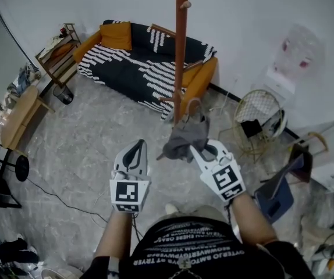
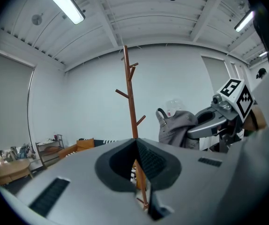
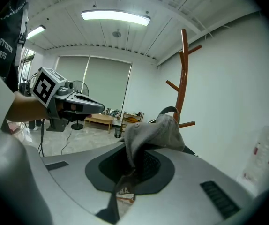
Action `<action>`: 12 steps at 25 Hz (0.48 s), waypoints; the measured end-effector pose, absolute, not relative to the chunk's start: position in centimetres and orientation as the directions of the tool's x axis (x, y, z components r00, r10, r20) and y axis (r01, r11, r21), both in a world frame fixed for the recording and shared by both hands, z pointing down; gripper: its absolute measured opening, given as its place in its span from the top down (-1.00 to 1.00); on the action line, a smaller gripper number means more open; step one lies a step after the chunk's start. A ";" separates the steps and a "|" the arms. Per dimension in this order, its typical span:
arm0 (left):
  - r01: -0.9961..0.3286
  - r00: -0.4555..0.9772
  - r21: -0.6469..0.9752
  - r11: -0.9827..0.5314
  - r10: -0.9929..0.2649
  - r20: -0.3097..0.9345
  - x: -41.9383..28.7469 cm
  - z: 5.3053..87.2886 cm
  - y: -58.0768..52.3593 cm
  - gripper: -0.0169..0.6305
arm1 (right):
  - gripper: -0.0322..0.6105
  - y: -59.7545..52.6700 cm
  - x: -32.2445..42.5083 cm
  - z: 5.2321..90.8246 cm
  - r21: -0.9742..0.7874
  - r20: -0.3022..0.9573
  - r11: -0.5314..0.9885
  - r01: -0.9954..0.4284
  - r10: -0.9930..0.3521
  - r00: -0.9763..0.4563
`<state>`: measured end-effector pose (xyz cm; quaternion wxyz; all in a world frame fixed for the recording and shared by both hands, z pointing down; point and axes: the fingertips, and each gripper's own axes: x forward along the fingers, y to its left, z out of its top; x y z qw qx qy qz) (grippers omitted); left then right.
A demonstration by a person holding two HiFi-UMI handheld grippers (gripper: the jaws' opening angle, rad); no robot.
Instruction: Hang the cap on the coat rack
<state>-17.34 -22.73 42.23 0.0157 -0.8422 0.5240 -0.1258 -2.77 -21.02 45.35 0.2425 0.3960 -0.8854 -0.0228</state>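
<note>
The grey cap hangs from your right tongs — they are pinched tight on its cloth, and the rest of the cap flops over their tip. The cap is up in the air, just on the near side of the brown coat rack, and it is not on any peg yet. Your left tongs are closed with nothing in them, just left of the cap. Behind the rack stands a black-and-white sofa with orange cushions — it sits on the grey floor.
</note>
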 end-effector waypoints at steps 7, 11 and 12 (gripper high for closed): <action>-0.872 0.442 -0.126 -0.472 -0.872 0.209 -17.2 43.3 -22.0 0.97 | 0.82 -20.1 -3.4 45.6 0.246 0.437 0.690 -0.681 -0.706 -0.557; -0.868 0.450 -0.120 -0.482 -0.865 0.224 -16.6 44.3 -21.9 0.97 | 0.82 -20.3 -3.1 45.8 0.241 0.437 0.690 -0.682 -0.705 -0.559; -0.869 0.448 -0.117 -0.481 -0.864 0.230 -16.7 44.6 -21.9 0.97 | 0.82 -20.4 -3.0 46.0 0.238 0.440 0.691 -0.683 -0.703 -0.558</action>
